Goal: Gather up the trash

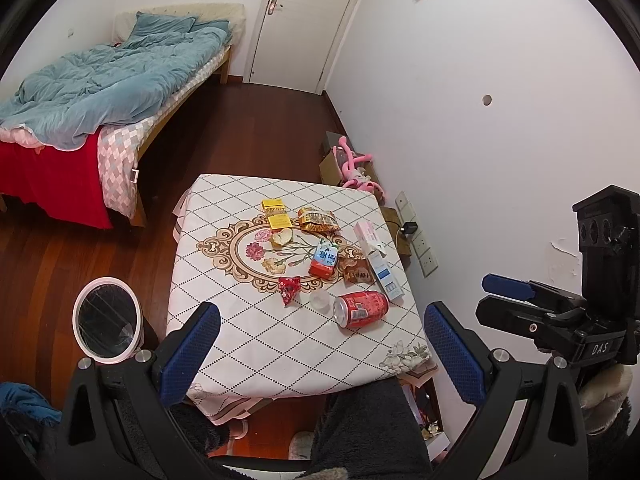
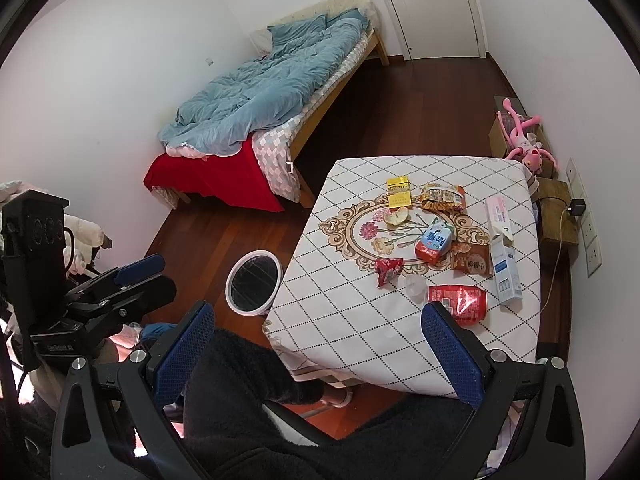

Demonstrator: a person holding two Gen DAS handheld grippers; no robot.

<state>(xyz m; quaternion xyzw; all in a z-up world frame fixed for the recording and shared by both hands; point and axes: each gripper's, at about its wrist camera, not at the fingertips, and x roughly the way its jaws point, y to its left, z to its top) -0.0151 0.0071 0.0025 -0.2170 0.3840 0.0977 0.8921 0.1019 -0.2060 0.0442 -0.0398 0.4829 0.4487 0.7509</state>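
Note:
Trash lies on a small table (image 1: 280, 352) with a diamond-pattern cloth: a red soda can (image 1: 360, 309) on its side, a red wrapper (image 1: 289, 289), a clear cup lid (image 1: 320, 301), a milk carton (image 1: 324, 262), a brown snack packet (image 1: 357, 271), a white-blue box (image 1: 378, 258), a chip bag (image 1: 318, 220), a peel (image 1: 282, 237) and yellow boxes (image 1: 276, 214). A white-rimmed bin (image 1: 107, 322) stands on the floor left of the table. My left gripper (image 1: 320, 354) is open and empty above the table's near edge. My right gripper (image 2: 316, 356) is open and empty, the can (image 2: 460, 302) near its right finger.
A bed (image 1: 100, 96) with a blue duvet is at the far left. A door (image 1: 304, 20) is at the back. Boxes with a pink plush toy (image 1: 356, 168) and a wooden stool (image 2: 556, 212) stand by the right wall. Dark fleece-clad legs (image 2: 248, 400) are below the grippers.

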